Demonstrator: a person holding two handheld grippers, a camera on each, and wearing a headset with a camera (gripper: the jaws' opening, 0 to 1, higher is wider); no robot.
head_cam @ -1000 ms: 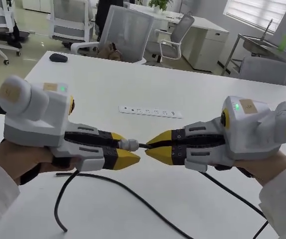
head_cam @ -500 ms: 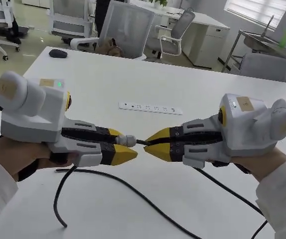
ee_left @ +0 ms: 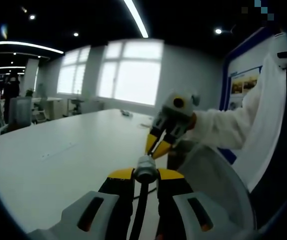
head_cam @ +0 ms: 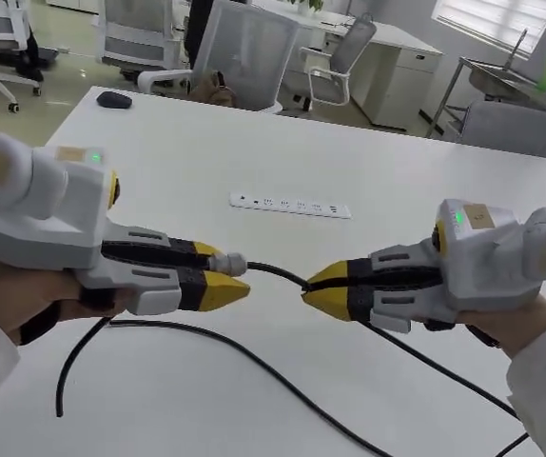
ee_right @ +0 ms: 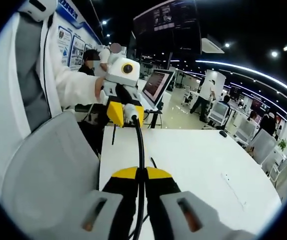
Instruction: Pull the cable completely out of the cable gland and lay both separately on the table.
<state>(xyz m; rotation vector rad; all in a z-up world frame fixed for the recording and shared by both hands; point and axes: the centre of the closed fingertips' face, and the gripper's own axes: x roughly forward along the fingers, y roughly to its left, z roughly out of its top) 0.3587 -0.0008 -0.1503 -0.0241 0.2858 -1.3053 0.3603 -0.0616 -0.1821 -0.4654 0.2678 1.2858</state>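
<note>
Claws are both seen clamped. The left gripper (head_cam: 237, 276), at centre left of the head view, is closed on the grey cable gland (head_cam: 230, 264), which is pinched between its yellow jaw tips. The right gripper (head_cam: 311, 288), at centre right, is closed on the black cable (head_cam: 278, 273) just where it leaves the gland. Both are held above the white table (head_cam: 254, 162), with a short bowed stretch of cable spanning the gap between them.

In the left gripper view the cable (ee_left: 141, 210) is seen running back from the gland (ee_left: 145, 175) between the jaws, so it is judged to be still threaded through. A long loop is laid across the lower left of the head view, and more trails off toward the lower right. A power strip (head_cam: 290, 206) is seen beyond, at upper centre.

The task is judged to be at an early stage: the pull is set up, but most of the cable is yet to be drawn through, and neither part is laid down.
</note>
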